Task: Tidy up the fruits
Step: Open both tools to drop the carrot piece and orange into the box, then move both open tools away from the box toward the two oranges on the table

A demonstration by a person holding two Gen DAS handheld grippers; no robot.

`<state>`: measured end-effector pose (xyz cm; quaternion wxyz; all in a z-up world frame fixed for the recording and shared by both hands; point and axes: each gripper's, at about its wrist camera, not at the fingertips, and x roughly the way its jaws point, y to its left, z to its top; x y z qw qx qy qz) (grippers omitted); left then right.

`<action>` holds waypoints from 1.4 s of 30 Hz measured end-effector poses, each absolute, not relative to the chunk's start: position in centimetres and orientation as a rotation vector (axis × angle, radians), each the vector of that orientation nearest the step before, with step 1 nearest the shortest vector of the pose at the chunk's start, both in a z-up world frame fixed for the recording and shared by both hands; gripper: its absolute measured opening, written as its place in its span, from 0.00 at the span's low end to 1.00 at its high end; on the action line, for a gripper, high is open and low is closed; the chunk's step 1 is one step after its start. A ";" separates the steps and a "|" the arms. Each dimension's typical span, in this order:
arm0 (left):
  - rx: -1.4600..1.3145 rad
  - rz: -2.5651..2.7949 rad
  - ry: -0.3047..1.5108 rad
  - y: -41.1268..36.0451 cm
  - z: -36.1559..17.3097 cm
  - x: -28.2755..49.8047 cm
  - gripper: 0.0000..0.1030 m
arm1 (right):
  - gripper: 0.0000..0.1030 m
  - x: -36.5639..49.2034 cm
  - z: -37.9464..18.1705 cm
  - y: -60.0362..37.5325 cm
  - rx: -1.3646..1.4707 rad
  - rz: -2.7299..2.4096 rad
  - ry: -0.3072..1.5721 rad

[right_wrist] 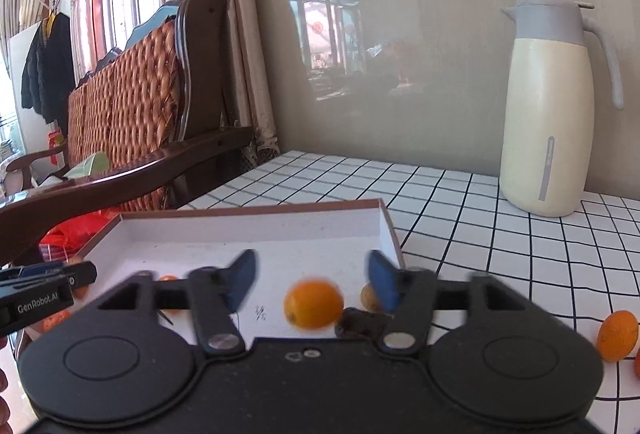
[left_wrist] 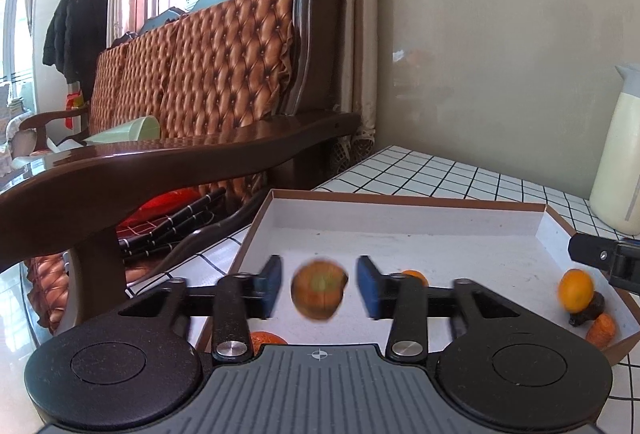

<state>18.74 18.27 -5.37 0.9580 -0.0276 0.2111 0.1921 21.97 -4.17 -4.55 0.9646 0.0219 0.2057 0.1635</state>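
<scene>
Grippers, left point(left_wrist: 319, 288) and right point(right_wrist: 312, 280), both spread wide over tray point(right_wrist: 248, 211); thermos point(right_wrist: 548, 105) well behind.

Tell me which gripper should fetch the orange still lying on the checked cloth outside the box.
Probably right. The orange lies on the cloth just right of the right gripper, whose jaws are open; the left gripper is over the box's left side.

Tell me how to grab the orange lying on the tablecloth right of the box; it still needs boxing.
Grip the orange across its narrower middle, coming from above with the right gripper, whose jaws stand open. It looks oval, so the short axis probably seats best between the pads. Another fruit sits close at its right, so descend straight.
</scene>
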 end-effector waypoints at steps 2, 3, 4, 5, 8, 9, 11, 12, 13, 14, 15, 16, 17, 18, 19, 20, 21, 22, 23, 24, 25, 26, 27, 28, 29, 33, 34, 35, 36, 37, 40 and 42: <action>-0.028 0.443 0.378 17.9 -4.9 18.3 1.00 | 0.91 21.2 -4.0 -4.4 0.051 0.303 0.351; -0.012 0.445 0.354 17.7 -4.6 18.1 1.00 | 0.91 21.2 -3.6 -4.6 0.048 0.315 0.336; -0.005 0.439 0.345 17.7 -4.2 18.1 1.00 | 0.92 21.1 -3.4 -4.7 0.052 0.322 0.331; -0.005 0.436 0.341 17.7 -3.9 18.1 1.00 | 0.93 21.0 -3.2 -4.8 0.062 0.322 0.325; -0.010 0.441 0.331 17.7 -3.6 17.9 1.00 | 0.94 20.8 -2.9 -5.0 0.066 0.329 0.315; -0.009 0.439 0.333 17.7 -3.6 17.8 1.00 | 0.94 20.7 -2.8 -5.0 0.065 0.330 0.310; -0.006 0.433 0.338 17.6 -3.4 17.8 1.00 | 0.94 20.6 -2.7 -5.2 0.071 0.331 0.313; -0.004 0.431 0.338 17.6 -3.3 17.7 1.00 | 0.94 20.5 -2.6 -5.2 0.076 0.334 0.318; -0.002 0.431 0.339 17.5 -3.2 17.6 1.00 | 0.94 20.4 -2.6 -5.3 0.079 0.334 0.320; -0.001 0.429 0.338 17.3 -3.1 17.4 1.00 | 0.94 20.3 -2.5 -5.4 0.080 0.331 0.321; -0.002 0.428 0.337 17.2 -2.9 17.2 1.00 | 0.94 20.2 -2.4 -5.3 0.079 0.332 0.323; -0.003 0.425 0.336 17.2 -2.8 17.1 1.00 | 0.94 20.1 -2.3 -5.3 0.076 0.333 0.325; -0.004 0.423 0.336 17.1 -2.6 17.0 1.00 | 0.94 19.9 -2.3 -5.2 0.073 0.329 0.325; -0.005 0.422 0.335 17.0 -2.5 16.8 1.00 | 0.94 19.7 -2.2 -5.2 0.068 0.329 0.325; -0.005 0.420 0.333 16.9 -2.3 16.7 1.00 | 0.94 19.5 -2.1 -5.1 0.065 0.332 0.323; -0.003 0.417 0.332 16.8 -2.2 16.4 1.00 | 0.94 19.3 -2.0 -5.1 0.062 0.331 0.320; 0.000 0.417 0.331 16.7 -2.0 16.2 1.00 | 0.94 19.0 -1.9 -5.1 0.059 0.329 0.319; 0.003 0.415 0.331 16.6 -1.9 15.9 1.00 | 0.94 18.8 -1.8 -5.2 0.060 0.331 0.317; 0.005 0.415 0.329 16.5 -1.8 15.6 1.00 | 0.94 18.5 -1.6 -5.3 0.064 0.333 0.317; 0.006 0.415 0.329 16.4 -1.6 15.3 1.00 | 0.94 18.3 -1.4 -5.4 0.068 0.332 0.317; 0.004 0.414 0.329 16.4 -1.4 15.1 1.00 | 0.94 18.0 -1.3 -5.6 0.069 0.328 0.313; 0.001 0.414 0.330 16.4 -1.1 14.8 1.00 | 0.94 17.7 -1.1 -5.7 0.069 0.325 0.310; 0.000 0.412 0.330 16.3 -0.9 14.6 1.00 | 0.94 17.4 -0.8 -5.9 0.070 0.322 0.309; 0.000 0.410 0.329 16.2 -0.7 14.3 1.00 | 0.94 17.2 -0.7 -6.2 0.073 0.321 0.306; 0.002 0.410 0.325 16.0 -0.5 14.1 1.00 | 0.94 16.8 -0.5 -6.4 0.079 0.317 0.303; 0.009 0.396 0.312 15.1 0.4 13.1 1.00 | 0.94 15.6 0.1 -7.6 0.088 0.308 0.295; 0.009 0.391 0.308 14.8 0.6 12.9 1.00 | 0.94 15.3 0.2 -7.9 0.086 0.308 0.296; 0.010 0.384 0.305 14.5 0.8 12.6 1.00 | 0.94 15.0 0.3 -8.2 0.085 0.306 0.295; 0.012 0.376 0.304 14.2 1.0 12.4 1.00 | 0.94 14.6 0.3 -8.5 0.084 0.301 0.292; 0.016 0.368 0.301 13.9 1.1 12.2 1.00 | 0.94 14.2 0.3 -8.8 0.085 0.299 0.291; 0.025 0.342 0.296 12.8 1.4 11.6 1.00 | 0.94 13.2 0.3 -9.8 0.091 0.291 0.292; 0.028 0.325 0.296 12.1 1.5 11.3 1.00 | 0.94 12.5 0.2 -10.5 0.089 0.288 0.297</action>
